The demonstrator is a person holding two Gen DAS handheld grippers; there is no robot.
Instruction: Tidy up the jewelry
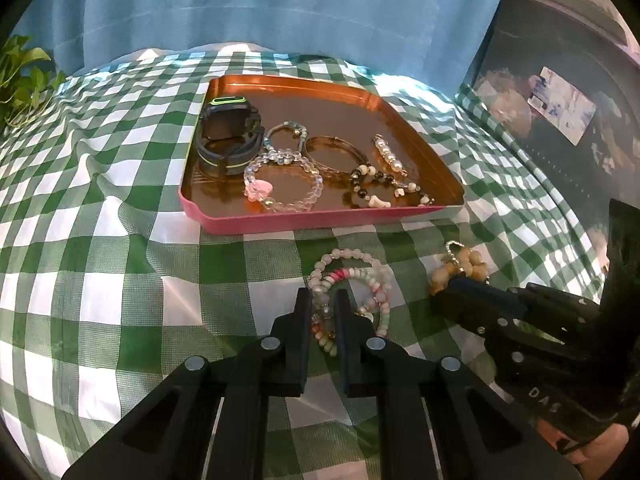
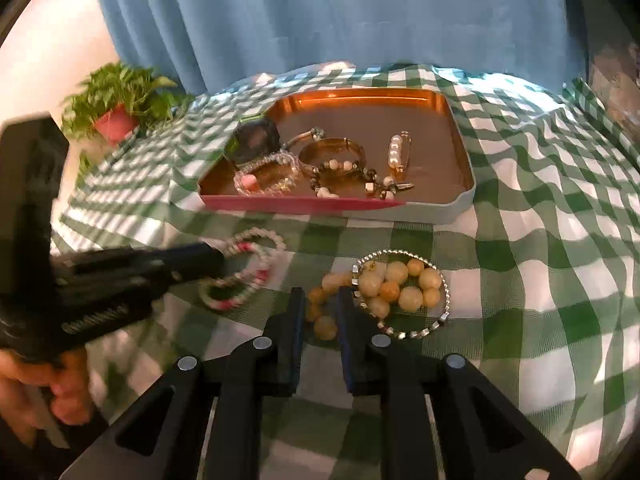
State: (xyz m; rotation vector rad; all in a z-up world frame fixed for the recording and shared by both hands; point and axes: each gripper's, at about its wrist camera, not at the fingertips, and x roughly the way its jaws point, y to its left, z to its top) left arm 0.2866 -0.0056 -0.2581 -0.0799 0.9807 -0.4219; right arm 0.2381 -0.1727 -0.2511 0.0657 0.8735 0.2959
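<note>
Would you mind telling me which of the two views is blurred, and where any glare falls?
Right wrist view: motion blur smears the left gripper, the potted plant and the checked cloth nearby. Left wrist view: sharp; glare on the tray at its far wall.

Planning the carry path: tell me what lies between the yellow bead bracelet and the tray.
Only bare checked cloth lies between the yellow bead bracelet and the tray; the right wrist view shows it best.

Bare checked cloth lies open left of the bracelets; the tray blocks the way behind.
</note>
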